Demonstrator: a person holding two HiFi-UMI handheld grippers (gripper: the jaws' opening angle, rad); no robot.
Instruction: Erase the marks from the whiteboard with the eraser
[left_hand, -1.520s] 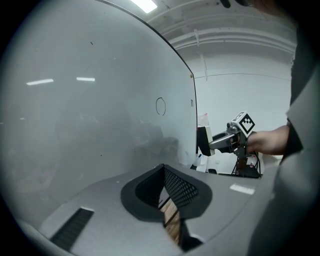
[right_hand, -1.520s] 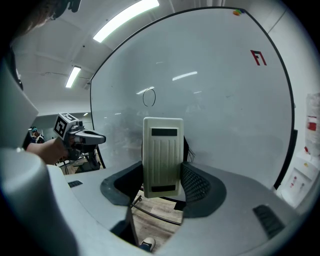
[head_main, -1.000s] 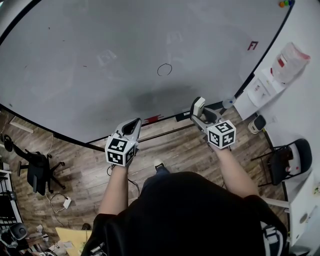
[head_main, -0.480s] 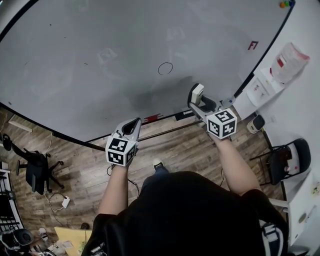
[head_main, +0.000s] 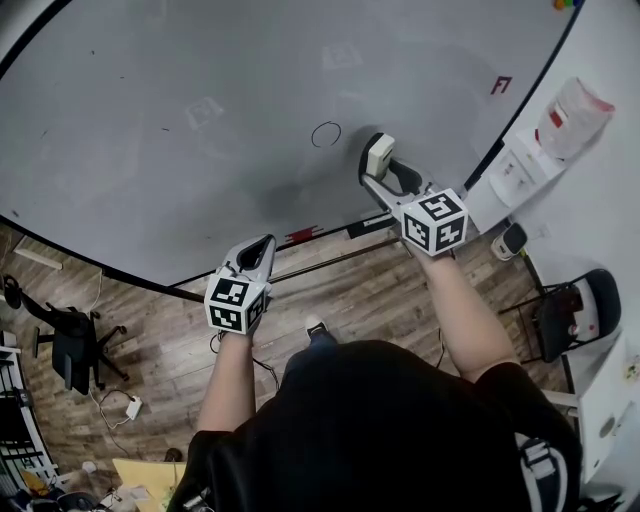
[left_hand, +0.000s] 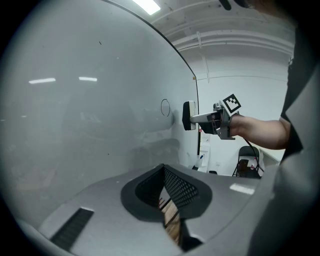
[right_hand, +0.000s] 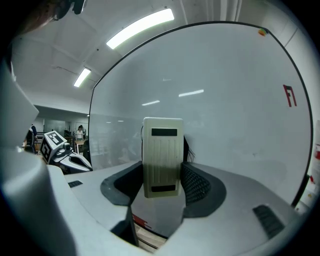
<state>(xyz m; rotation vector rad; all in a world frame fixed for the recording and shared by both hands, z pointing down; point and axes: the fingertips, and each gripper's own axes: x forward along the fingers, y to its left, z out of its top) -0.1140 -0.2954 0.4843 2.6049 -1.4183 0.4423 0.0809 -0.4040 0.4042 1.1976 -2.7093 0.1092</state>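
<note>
Where we hold the eraser (right_hand: 162, 145): pinched upright in our right claw (right_hand: 161, 175), near the whiteboard's (head_main: 200, 150) right edge, just beside the circle mark (head_main: 326, 134); whether it touches, we cannot tell.
Left claw (left_hand: 164, 175): pressed together, holding nothing, by the whiteboard's bottom edge.

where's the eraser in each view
head view: eraser upper right of centre, held by the right gripper.
left gripper view: eraser right of centre, mid height.
right gripper view: eraser dead centre, between the jaws.
shared landmark: the whiteboard, in all three; its drawn circle sits just left of the eraser in the head and left gripper views.
</note>
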